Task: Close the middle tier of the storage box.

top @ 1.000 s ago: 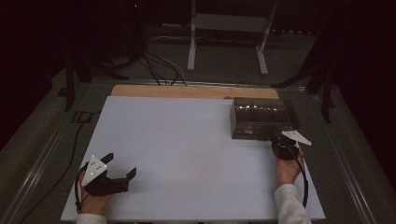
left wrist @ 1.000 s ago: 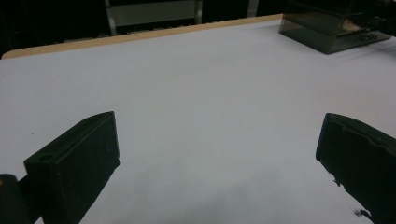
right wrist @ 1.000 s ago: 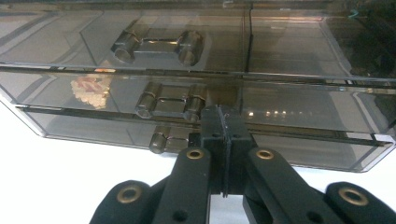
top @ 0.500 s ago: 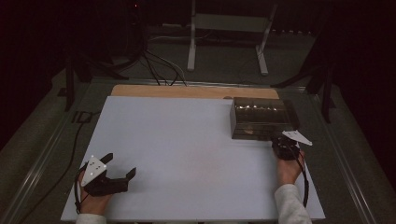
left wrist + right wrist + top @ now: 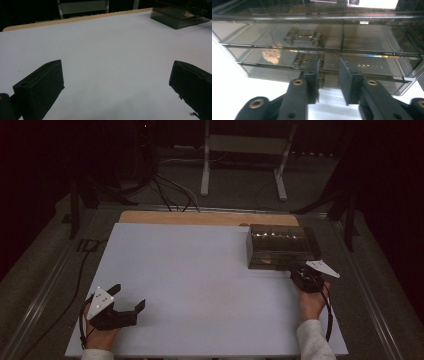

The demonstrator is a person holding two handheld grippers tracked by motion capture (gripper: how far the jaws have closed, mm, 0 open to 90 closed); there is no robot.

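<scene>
Right hand-held gripper (image 5: 329, 75): your jaws have just been opening, nothing between them, at the smoky drawer box (image 5: 281, 246) on the frame's right.
Left hand-held gripper (image 5: 125, 306): wide open, empty, lower left.
Meaning: you're likely lining up on a drawer handle (image 5: 303, 37).

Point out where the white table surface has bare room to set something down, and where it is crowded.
Most of the white table top is bare: the wide middle between the left hand-held gripper at the near left corner and the smoky clear drawer box at the far right. It is crowded just in front of that box, where the right hand-held gripper sits at its drawers.
</scene>
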